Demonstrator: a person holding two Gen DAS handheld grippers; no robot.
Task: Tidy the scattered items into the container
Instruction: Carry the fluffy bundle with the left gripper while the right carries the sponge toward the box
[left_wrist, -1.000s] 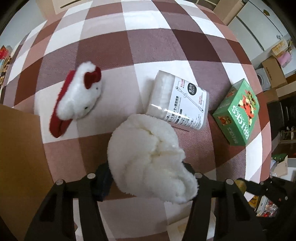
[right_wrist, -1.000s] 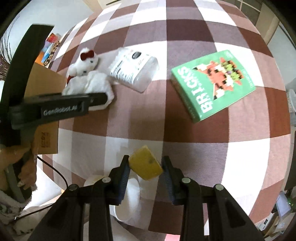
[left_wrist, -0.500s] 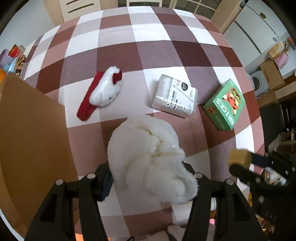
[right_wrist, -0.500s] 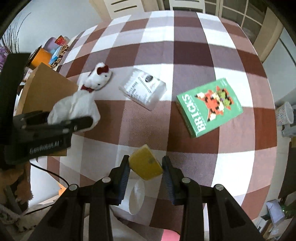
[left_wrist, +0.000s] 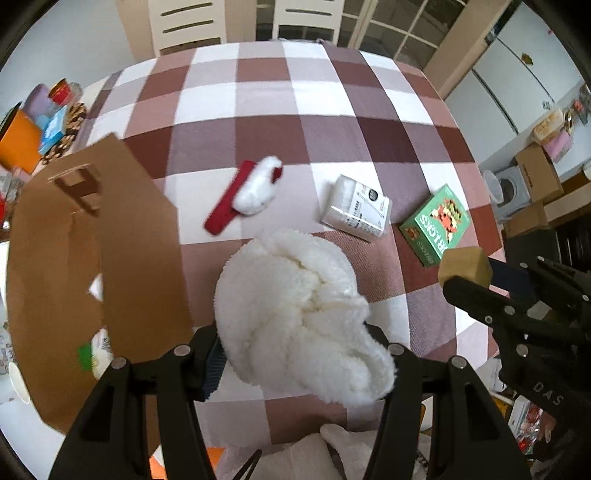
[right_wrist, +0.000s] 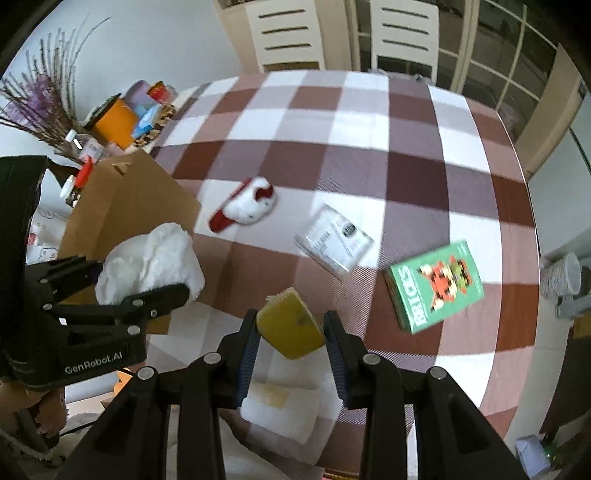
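The left gripper (left_wrist: 301, 354) clamps a fluffy white towel (left_wrist: 299, 310), bundled into a lump whose long axis runs from 11 o'clock down to 5 o'clock in the left wrist view; it hangs above the checked tablecloth (left_wrist: 295, 122). The right gripper (right_wrist: 290, 326) squeezes a yellow sponge (right_wrist: 291, 325), a block tilted so its long side runs from 10 o'clock to 4 o'clock in the right wrist view.

At 9 o'clock of the towel stands a brown cardboard box (left_wrist: 92, 258), its flap upright and just beside the left gripper. At 12 o'clock, well apart on the cloth, lies a white plush toy on a red band (left_wrist: 243, 195), the band pointing to 7 o'clock. At 1 o'clock lies a white packet (left_wrist: 356, 208), and at 2 o'clock a green box of bricks (left_wrist: 436, 225) near the table's right edge. The far half of the table is bare cloth up to its rounded rim, where two white chairs (right_wrist: 343, 33) stand.
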